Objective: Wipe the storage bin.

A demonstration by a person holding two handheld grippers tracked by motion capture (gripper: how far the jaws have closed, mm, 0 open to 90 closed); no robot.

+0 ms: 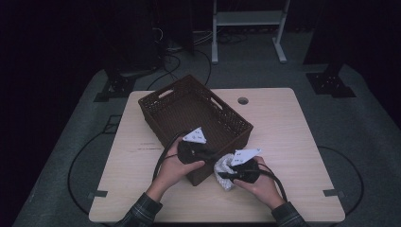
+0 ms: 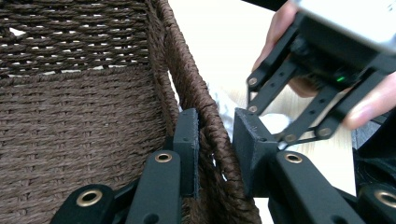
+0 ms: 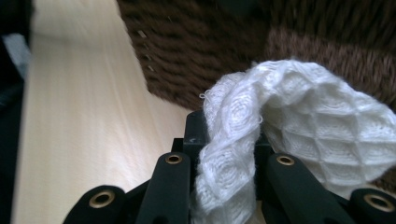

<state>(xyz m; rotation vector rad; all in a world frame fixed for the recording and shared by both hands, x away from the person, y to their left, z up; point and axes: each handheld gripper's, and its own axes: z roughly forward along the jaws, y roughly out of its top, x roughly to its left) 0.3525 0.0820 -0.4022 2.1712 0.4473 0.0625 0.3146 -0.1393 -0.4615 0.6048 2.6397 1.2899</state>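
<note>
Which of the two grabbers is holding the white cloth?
The right hand-held gripper pinches the white cloth beside the basket. The left hand-held gripper clamps the basket's wall instead.

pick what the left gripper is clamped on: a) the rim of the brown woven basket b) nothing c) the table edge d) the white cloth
a: in the left gripper view the left gripper has one jaw inside and one outside the basket wall, pressing its rim.

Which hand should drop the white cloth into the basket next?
Right. The right tongs already pinch the white cloth beside the basket; the left tongs are clamped on its wall.
</note>
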